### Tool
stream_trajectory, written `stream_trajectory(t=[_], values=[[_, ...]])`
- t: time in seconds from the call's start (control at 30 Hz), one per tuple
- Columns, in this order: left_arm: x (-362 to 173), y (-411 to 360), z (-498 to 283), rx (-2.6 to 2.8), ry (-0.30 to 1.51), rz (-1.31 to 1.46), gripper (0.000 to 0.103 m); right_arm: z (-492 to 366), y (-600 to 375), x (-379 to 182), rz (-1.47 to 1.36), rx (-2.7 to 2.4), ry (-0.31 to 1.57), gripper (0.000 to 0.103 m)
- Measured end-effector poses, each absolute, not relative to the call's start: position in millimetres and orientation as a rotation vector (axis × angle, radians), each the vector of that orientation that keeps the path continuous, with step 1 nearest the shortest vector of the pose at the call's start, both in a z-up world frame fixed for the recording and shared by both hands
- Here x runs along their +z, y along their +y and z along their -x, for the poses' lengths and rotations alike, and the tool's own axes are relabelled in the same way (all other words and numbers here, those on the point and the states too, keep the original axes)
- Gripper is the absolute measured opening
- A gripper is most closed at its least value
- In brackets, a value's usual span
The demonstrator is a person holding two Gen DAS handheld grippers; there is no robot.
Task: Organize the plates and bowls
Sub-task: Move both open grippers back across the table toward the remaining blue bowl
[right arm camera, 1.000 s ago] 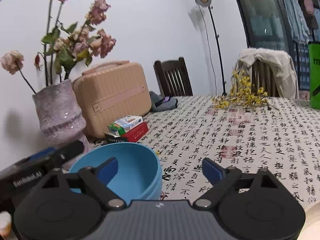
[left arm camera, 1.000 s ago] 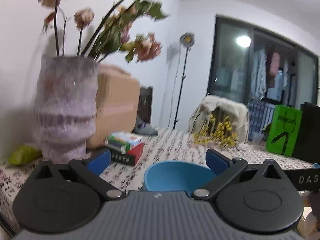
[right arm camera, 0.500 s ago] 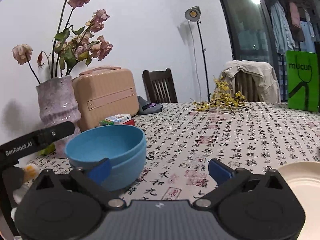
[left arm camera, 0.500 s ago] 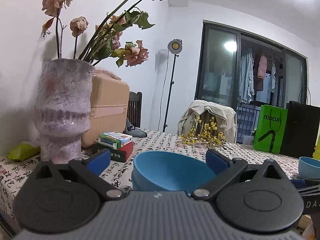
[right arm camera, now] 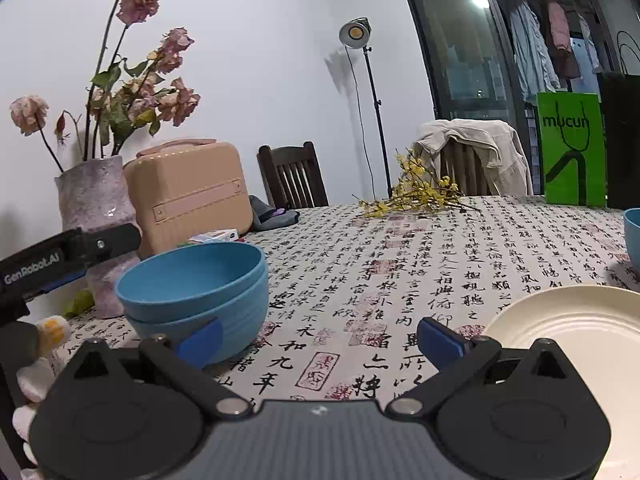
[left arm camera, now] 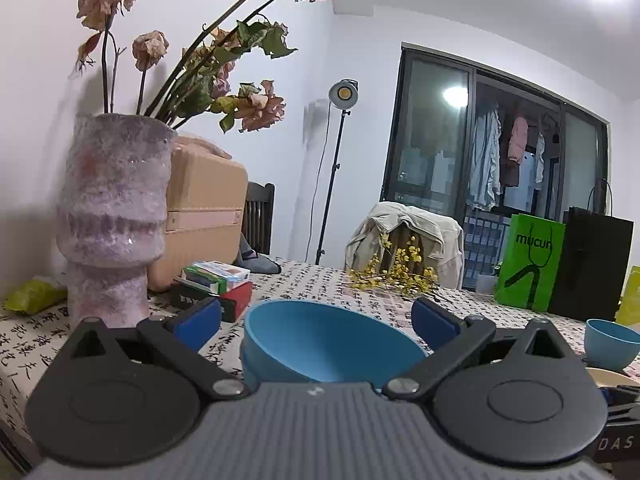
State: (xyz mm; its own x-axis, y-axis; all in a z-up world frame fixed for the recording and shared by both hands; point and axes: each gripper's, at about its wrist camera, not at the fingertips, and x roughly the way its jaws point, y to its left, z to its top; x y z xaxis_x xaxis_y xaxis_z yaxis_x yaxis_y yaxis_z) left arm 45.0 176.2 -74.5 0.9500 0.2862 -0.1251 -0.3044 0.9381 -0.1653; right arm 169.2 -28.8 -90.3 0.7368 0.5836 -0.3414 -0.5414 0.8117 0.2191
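Note:
Two stacked blue bowls stand on the patterned tablecloth at the left; they also show close up in the left wrist view. My left gripper is open, its blue fingers either side of the stack, not touching it. My right gripper is open and empty, low over the cloth, to the right of the stack. A cream plate lies at the right. A third blue bowl stands at the far right, also at the edge of the right wrist view.
A pink vase of dried roses stands just left of the stack, with a beige case, small boxes, yellow flowers, a green bag and a black bag further back.
The right gripper has drawn back to the right, away from the blue bowls, bringing the plate into view. The left gripper has steadied behind the stack, still open.

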Motion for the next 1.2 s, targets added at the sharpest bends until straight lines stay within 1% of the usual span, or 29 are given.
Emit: stream_trajectory(t=[0.23,0.47,1.2], values=[[-73.3,169.2,-41.3,0.299,0.083,0.167,0.103,-167.7,-32.5,-91.8,-0.108,0.615,0.425,0.103],[-70.3,160.0,-47.3,0.267,0.082,0.16,0.103,-165.4,-44.9,-86.4,-0.104,0.566,0.392,0.103],[-56.6,117.5,-92.7,0.123,0.093,0.152,0.103,-187.9,-116.0,-69.3,-0.157,0.394,0.336,0.103]])
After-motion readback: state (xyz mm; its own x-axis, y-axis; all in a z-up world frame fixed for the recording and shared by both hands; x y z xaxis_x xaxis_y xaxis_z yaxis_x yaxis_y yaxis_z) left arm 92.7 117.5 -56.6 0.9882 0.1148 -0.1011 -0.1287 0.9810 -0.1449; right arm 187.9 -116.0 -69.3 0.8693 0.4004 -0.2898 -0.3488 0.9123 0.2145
